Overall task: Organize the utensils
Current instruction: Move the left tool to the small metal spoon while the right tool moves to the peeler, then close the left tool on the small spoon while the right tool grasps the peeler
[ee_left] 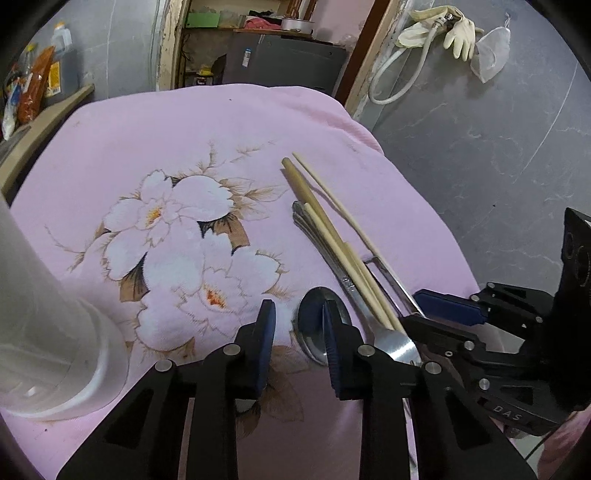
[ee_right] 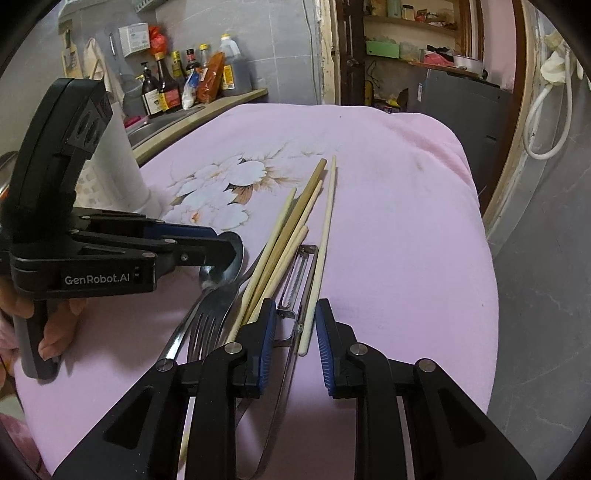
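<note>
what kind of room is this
Most likely a home kitchen. Sauce and oil bottles line a counter ledge against a tiled wall, rubber gloves hang over a hose, and chopsticks, a fork and a spoon lie on a pink flowered cloth.

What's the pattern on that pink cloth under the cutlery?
The cloth is plain pink with big white flowers and brown leaves, clearest in the left wrist view.

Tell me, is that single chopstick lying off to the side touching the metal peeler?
Touching. In the right wrist view the lone chopstick lies across the peeler, overlapping its frame near its lower end, with no gap visible between them.
</note>
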A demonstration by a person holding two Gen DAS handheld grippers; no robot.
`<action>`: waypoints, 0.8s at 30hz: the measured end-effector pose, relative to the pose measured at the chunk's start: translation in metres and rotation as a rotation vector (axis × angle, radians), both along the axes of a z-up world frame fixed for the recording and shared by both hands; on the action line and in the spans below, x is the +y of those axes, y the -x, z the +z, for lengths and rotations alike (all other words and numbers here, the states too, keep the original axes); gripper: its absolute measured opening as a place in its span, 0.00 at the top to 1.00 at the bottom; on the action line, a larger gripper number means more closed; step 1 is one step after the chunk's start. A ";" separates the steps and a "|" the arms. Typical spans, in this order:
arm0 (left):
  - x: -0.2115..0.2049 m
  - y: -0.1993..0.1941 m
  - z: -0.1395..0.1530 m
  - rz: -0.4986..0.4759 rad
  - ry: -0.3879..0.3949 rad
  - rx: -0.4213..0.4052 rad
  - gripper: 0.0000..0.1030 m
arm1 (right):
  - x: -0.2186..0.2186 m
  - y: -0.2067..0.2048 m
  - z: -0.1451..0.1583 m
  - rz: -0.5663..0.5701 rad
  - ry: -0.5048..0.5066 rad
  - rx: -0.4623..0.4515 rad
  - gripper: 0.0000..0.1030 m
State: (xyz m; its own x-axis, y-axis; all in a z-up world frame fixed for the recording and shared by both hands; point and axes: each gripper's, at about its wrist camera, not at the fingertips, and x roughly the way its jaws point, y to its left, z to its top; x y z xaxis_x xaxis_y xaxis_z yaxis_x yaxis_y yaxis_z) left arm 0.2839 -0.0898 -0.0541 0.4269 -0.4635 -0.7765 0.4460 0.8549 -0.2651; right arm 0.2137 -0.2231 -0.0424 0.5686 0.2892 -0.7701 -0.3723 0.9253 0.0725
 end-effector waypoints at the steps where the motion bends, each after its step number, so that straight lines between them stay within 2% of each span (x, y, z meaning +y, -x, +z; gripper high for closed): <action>1: 0.000 0.000 0.000 -0.002 0.004 0.002 0.79 | 0.000 -0.001 0.000 0.001 0.001 0.000 0.81; 3: 0.000 0.001 0.001 -0.004 0.008 0.002 0.82 | 0.001 -0.001 0.001 0.000 0.000 0.000 0.81; 4: -0.001 0.000 0.000 -0.005 0.007 0.005 0.91 | -0.001 -0.001 0.002 0.000 -0.006 -0.001 0.81; 5: -0.002 -0.001 -0.001 -0.004 0.005 0.010 0.94 | -0.002 -0.002 0.002 -0.005 -0.010 -0.003 0.81; 9: 0.002 -0.001 0.000 0.006 0.027 0.019 0.96 | 0.000 -0.006 0.002 -0.009 -0.008 0.006 0.81; 13: 0.006 0.001 0.002 0.017 0.055 0.024 0.98 | 0.007 0.001 0.006 0.000 0.053 -0.041 0.81; 19: 0.009 0.018 0.008 0.051 0.005 -0.012 0.99 | 0.012 0.009 0.010 0.027 0.057 -0.034 0.81; 24: 0.011 0.023 0.009 0.056 0.003 -0.007 0.99 | 0.010 0.020 0.012 0.033 0.045 -0.005 0.82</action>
